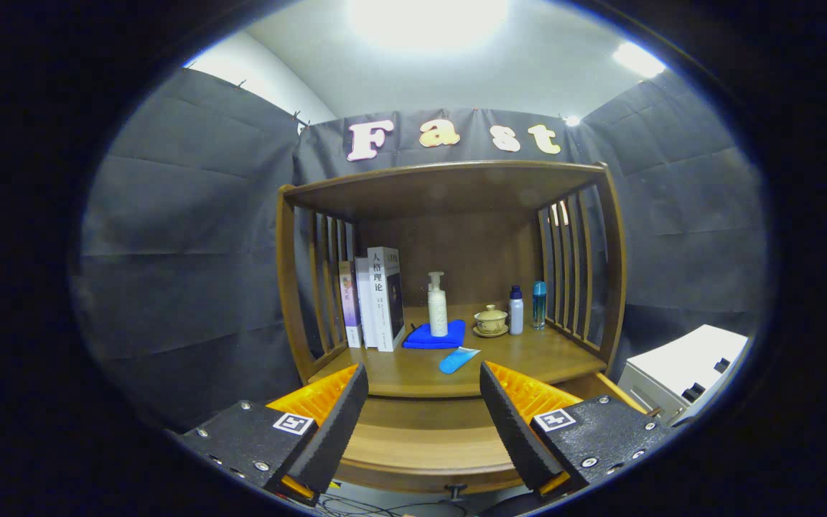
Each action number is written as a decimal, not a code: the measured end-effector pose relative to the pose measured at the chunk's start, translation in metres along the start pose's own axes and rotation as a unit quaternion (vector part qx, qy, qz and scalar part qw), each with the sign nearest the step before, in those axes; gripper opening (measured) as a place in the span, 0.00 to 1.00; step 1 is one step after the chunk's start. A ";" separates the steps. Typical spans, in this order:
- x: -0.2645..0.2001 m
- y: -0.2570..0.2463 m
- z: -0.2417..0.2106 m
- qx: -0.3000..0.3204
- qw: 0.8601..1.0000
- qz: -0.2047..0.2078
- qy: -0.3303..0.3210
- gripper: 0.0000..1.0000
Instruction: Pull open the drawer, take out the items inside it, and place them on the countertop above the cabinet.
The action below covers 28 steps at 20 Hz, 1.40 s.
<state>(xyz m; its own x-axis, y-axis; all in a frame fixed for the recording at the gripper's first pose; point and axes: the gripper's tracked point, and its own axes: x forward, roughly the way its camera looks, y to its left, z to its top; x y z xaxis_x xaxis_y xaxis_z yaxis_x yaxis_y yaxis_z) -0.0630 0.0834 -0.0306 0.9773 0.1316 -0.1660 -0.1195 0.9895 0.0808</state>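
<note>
Spread, empty gripper (424, 402) fingers over pulled-out drawer (421, 445), its inside hidden.

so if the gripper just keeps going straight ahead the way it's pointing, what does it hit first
Probably the blue tube lying on the countertop just beyond the open gripper. The blue cloth and pump bottle sit behind it. Depth is hard to judge.

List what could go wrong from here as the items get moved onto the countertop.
1. The countertop already carries a pump bottle on a blue cloth, a lidded cup, two small bottles and a blue tube; a careless placement could knock one over.
2. The open gripper hangs above the pulled-out drawer; its inside is hidden, so a grasp may miss.
3. The books stand upright and might topple if bumped.
</note>
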 end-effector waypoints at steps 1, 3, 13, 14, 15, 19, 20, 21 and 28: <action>-0.011 0.004 -0.011 0.001 1.000 0.005 -0.001 0.96; -0.029 0.002 -0.034 -0.012 1.000 0.002 0.002 0.96; -0.043 -0.040 -0.114 -0.011 0.998 -0.052 0.016 0.96; -0.041 -0.043 -0.120 -0.005 0.998 -0.054 0.019 0.96; -0.040 -0.048 -0.126 -0.001 0.998 -0.059 0.025 0.96; -0.029 -0.060 -0.144 -0.004 0.997 -0.065 0.041 0.96; -0.024 -0.060 -0.148 -0.007 0.997 -0.062 0.046 0.96; -0.022 -0.059 -0.153 -0.011 0.997 -0.056 0.051 0.96; -0.016 -0.062 -0.159 -0.018 0.996 -0.071 0.056 0.93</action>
<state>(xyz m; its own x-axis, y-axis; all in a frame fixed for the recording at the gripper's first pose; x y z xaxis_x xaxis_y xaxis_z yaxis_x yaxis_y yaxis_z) -0.0994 0.0292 -0.1894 0.9594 -0.0054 -0.2820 0.0099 0.9998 0.0146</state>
